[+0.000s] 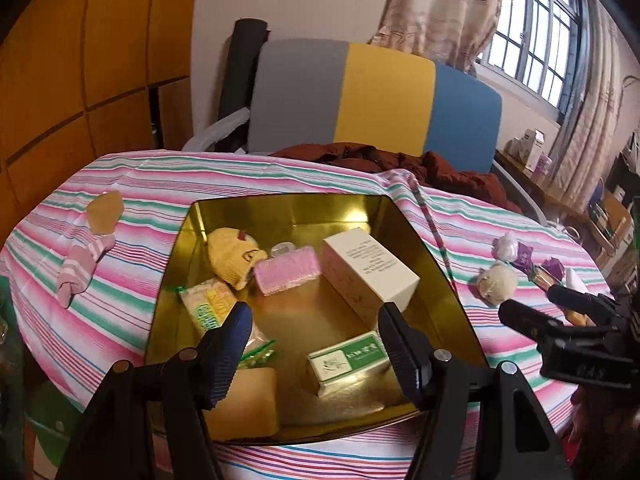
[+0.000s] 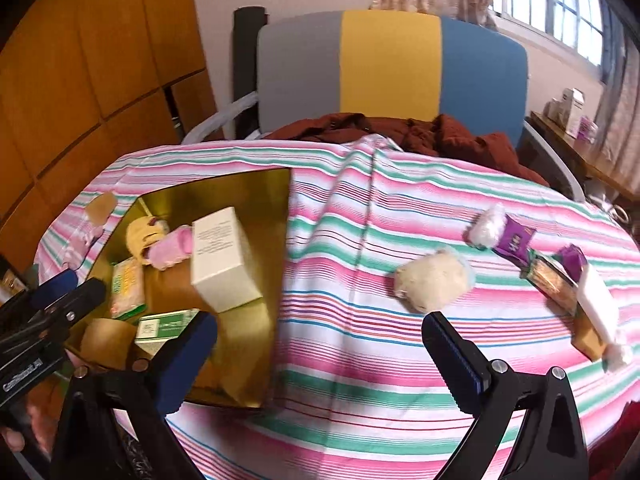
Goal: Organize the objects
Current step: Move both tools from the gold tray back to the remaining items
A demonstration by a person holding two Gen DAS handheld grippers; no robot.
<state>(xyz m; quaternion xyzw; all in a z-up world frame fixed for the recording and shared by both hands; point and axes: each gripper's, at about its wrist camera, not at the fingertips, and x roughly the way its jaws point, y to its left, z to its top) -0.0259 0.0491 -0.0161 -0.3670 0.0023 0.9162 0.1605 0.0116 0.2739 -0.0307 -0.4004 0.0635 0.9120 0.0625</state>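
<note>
Left tongs (image 1: 312, 324) hanging open and empty over gold tin (image 1: 440, 264) holding white box (image 1: 370, 270), green box (image 1: 348, 360), pink pouch (image 1: 287, 274). Right tongs (image 2: 320, 334) gaping empty above striped surface (image 2: 360, 360), cream ball (image 2: 432, 278) just beyond.

Behind the bench stands a chair (image 1: 376, 96) with a grey, yellow and blue backrest. Wooden panelling (image 1: 80, 60) covers the 9 o'clock side. A barred window (image 1: 536, 36) with curtain (image 1: 436, 8) admits daylight at 2 o'clock.
</note>
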